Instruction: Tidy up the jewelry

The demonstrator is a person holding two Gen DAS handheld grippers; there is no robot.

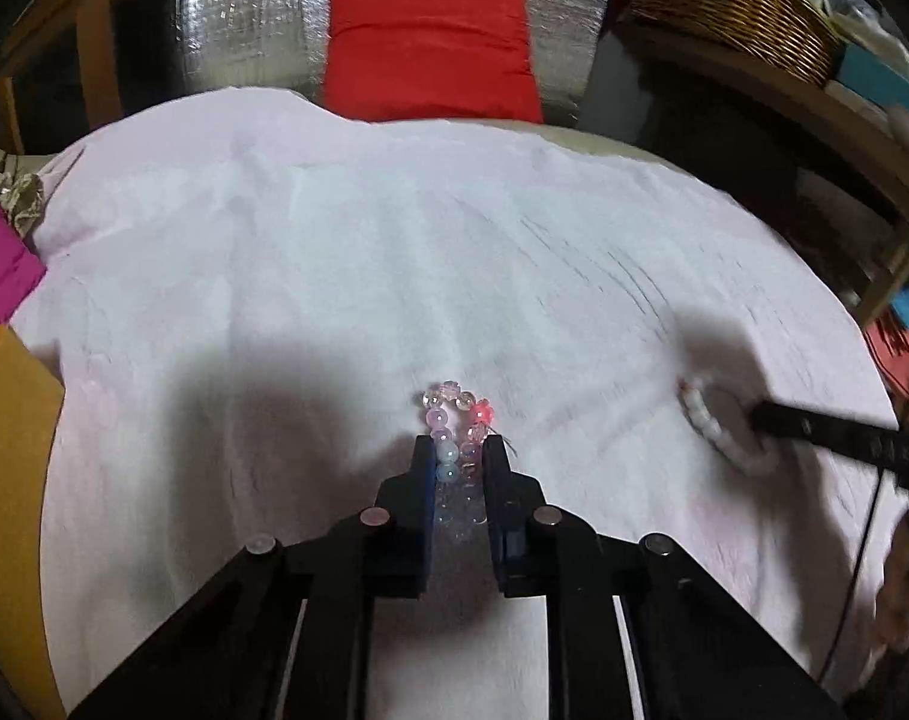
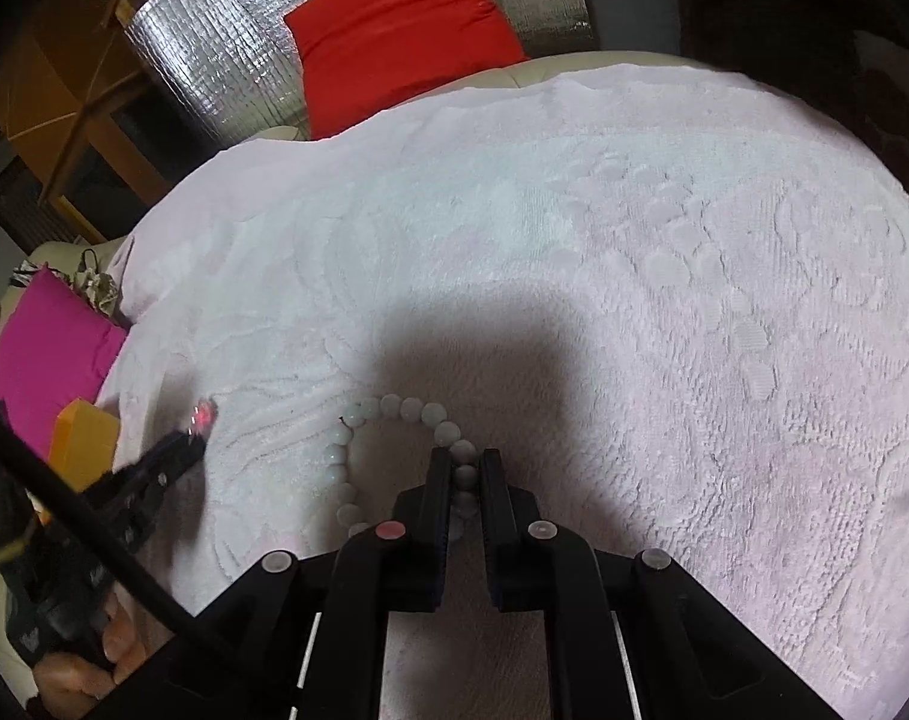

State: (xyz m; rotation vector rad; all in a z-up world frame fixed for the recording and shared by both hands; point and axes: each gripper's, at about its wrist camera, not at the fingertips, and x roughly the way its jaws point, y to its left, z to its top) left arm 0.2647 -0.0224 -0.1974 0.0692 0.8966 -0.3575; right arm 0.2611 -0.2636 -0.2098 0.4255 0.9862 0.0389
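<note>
- Left gripper (image 1: 459, 450): its two black fingers are clamping a pastel bead bracelet (image 1: 454, 420), pressing both strands of the loop together; the far end of the loop, with clear, lilac and pink beads, is sticking out beyond the fingertips.
- Pastel bead bracelet: it is lying on the pale towel (image 1: 394, 252), in the near middle of the cloth as the left wrist view shows it; in the right wrist view only a reddish glint (image 2: 202, 417) is showing at the tip of the left gripper (image 2: 184, 450).
- Right gripper (image 2: 460, 462): it is clenched on one side of a white bead bracelet (image 2: 388, 414), with a run of beads sitting between the narrow fingers while the remaining loop is curving away to the left on the towel (image 2: 664, 300).
- White bead bracelet: in the left wrist view it is appearing blurred (image 1: 715, 429) at the tip of the right gripper (image 1: 760, 420), so the grip itself is hard to read there.
- The two bracelets are lying apart on the same cloth, each under its own tool.
- Surroundings: a red cushion (image 1: 430, 48) is resting against a silver quilted panel (image 1: 244, 12) beyond the towel; a wicker basket (image 1: 736, 6) is sitting at upper right, a magenta cushion (image 2: 46, 354) and an orange box (image 2: 85, 438) at the left edge.
- Part of a hand (image 2: 94, 654) is showing at lower left in the right wrist view.
</note>
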